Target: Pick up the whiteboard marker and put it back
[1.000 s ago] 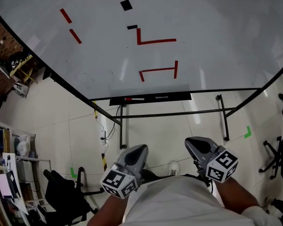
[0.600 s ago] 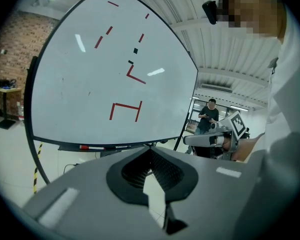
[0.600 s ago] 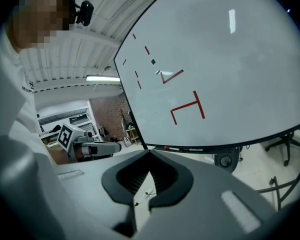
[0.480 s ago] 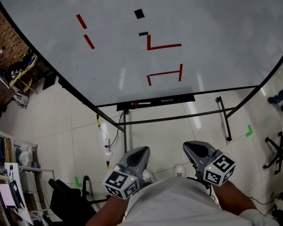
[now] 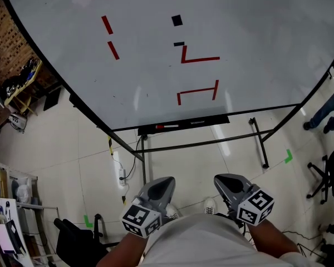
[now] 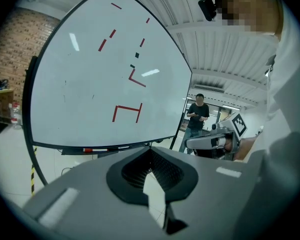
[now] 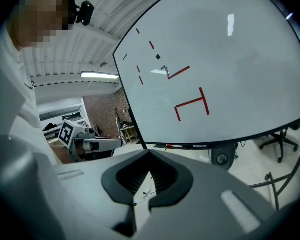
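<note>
The whiteboard marker [image 5: 167,126], white with a red cap, lies in the black tray [image 5: 203,120] under the whiteboard [image 5: 156,65]. It also shows as a thin marker [image 6: 96,149] in the left gripper view and a small marker [image 7: 176,146] in the right gripper view. My left gripper [image 5: 166,181] and right gripper [image 5: 221,178] are held close to my body, well short of the tray, over the floor. The left gripper [image 6: 151,149] is shut and holds nothing. The right gripper [image 7: 149,153] is likewise shut and holds nothing.
The board carries red lines and small black squares. Its black stand legs [image 5: 259,143] spread over the tiled floor. A power strip [image 5: 121,174] lies by the left leg. Office chairs [image 5: 328,177] stand at right, a black chair [image 5: 72,235] lower left. A person [image 6: 196,115] stands beyond the board.
The head view has drifted, so the board and tray sit slightly further right and lower. A person's legs have come into view at the right edge. Both grippers stay shut near my body.
</note>
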`<state>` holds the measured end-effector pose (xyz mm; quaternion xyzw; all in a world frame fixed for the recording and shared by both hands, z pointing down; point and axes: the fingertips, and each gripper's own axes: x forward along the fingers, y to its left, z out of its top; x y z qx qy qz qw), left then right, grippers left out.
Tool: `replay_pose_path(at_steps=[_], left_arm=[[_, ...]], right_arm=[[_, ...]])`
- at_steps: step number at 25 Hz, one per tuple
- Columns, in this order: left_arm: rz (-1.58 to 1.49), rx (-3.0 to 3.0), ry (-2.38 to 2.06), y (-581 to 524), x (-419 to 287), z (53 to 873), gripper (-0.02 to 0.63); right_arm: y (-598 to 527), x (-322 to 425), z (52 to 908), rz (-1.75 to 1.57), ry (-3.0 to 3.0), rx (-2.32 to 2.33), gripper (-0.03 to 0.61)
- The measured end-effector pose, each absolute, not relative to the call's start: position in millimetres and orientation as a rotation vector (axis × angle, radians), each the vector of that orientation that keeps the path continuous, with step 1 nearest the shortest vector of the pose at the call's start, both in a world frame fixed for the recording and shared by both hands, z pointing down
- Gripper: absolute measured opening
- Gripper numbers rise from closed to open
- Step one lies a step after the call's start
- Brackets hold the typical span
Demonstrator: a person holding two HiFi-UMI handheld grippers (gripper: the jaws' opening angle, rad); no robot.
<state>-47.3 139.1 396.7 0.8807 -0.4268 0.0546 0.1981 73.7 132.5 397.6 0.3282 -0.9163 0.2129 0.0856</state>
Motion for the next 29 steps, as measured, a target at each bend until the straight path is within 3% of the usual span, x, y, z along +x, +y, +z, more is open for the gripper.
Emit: replay_pose_path(at_steps=[29], left_arm=[[0.103,2.422,-1.290,130.7,-72.1,399.3,0.016]], right_arm=[[135.7,63.0,402.2,0.601,-2.720,0.906,0.000]])
